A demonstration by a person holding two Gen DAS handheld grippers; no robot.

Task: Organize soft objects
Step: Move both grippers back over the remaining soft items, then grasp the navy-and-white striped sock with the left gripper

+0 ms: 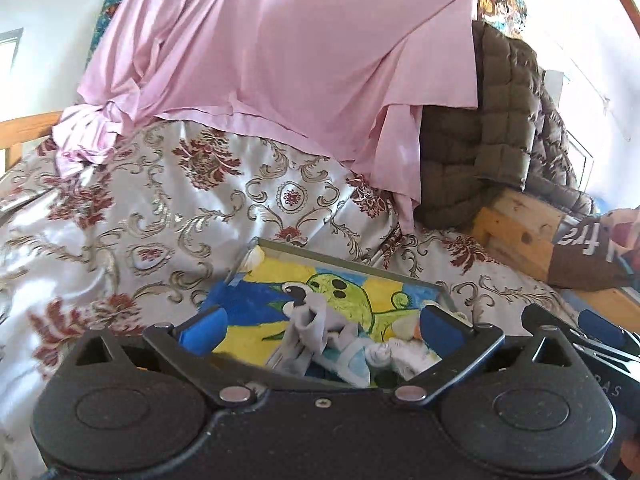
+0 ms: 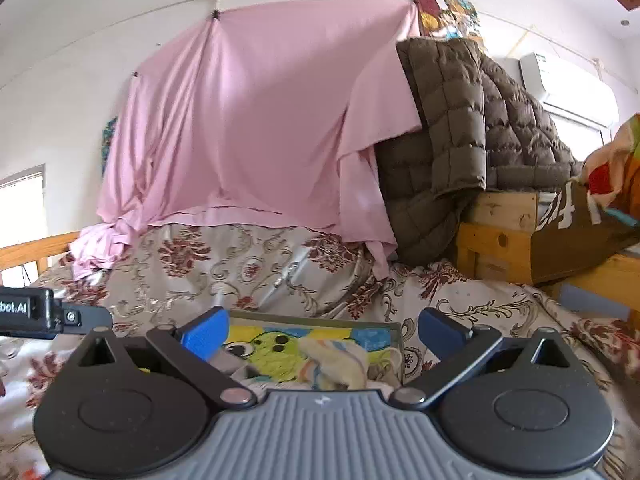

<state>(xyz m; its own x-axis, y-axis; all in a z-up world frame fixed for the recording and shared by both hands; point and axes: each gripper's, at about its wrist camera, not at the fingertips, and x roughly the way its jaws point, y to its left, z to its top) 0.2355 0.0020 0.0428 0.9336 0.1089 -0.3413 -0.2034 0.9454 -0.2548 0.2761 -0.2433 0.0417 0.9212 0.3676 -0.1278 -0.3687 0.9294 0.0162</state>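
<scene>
A pink sheet [image 2: 248, 128] is hanging from a wall line and draping down onto the far edge of a bed covered by a floral satin bedspread [image 1: 132, 208]. A brown quilted jacket [image 2: 460, 140] is lying over a wooden frame [image 2: 496, 240] at the bed's right side. A shallow tray [image 1: 344, 264] with a green cartoon creature painted inside is sitting on the bedspread, near its front edge. Small rolled socks [image 1: 316, 344] and pale cloths are lying in the tray's near part. The left gripper [image 1: 320, 326] and right gripper [image 2: 322, 334] are hovering just before the tray, jaws spread wide and grasping nothing.
</scene>
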